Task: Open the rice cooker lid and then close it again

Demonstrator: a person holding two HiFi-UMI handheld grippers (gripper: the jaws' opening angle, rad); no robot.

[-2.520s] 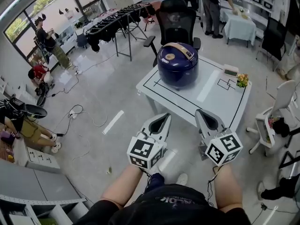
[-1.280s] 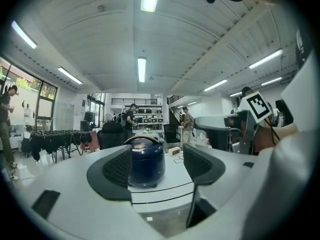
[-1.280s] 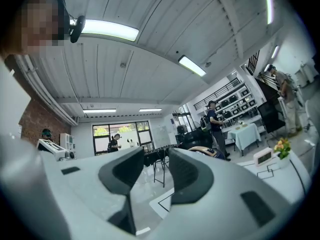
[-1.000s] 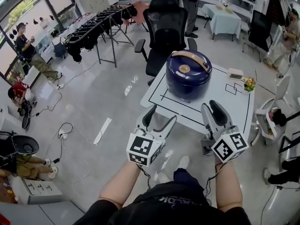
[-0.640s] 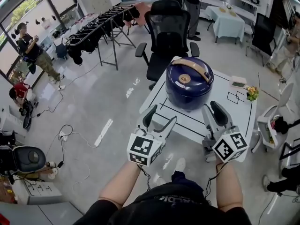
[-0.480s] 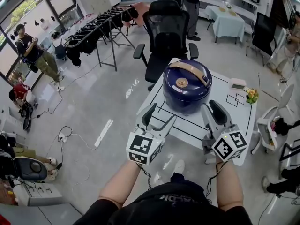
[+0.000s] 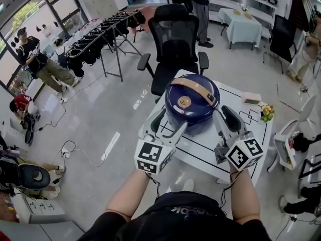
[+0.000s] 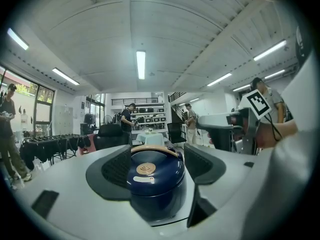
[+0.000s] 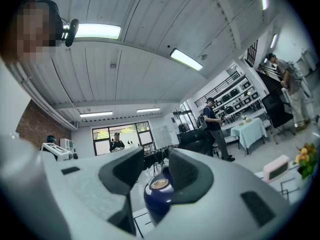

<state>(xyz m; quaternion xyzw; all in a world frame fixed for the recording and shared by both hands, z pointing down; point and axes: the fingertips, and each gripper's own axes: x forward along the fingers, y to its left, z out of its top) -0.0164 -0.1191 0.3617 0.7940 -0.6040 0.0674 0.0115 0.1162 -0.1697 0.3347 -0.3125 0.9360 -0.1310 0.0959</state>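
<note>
A dark blue rice cooker (image 7: 191,103) with a tan carry handle and a round gold cap stands on the white table (image 7: 235,147), its lid down. My left gripper (image 7: 168,125) is open just short of the cooker's near left side. My right gripper (image 7: 226,118) is open at the cooker's near right side. Neither touches it. In the left gripper view the cooker (image 8: 155,181) sits straight ahead between the spread jaws of the left gripper (image 8: 156,155). In the right gripper view the cooker (image 9: 157,194) shows partly behind the right gripper (image 9: 152,168), whose jaws hold nothing.
A black office chair (image 7: 175,34) stands behind the table. A small white box (image 7: 251,98) and a flower ornament (image 7: 267,112) lie on the table's right part. A clothes rack (image 7: 100,36) stands far left, a white chair (image 7: 296,134) at right. People stand around the room.
The view has closed in on the table, so the cooker now sits just ahead of both grippers. Both grippers stay open and hold nothing.
</note>
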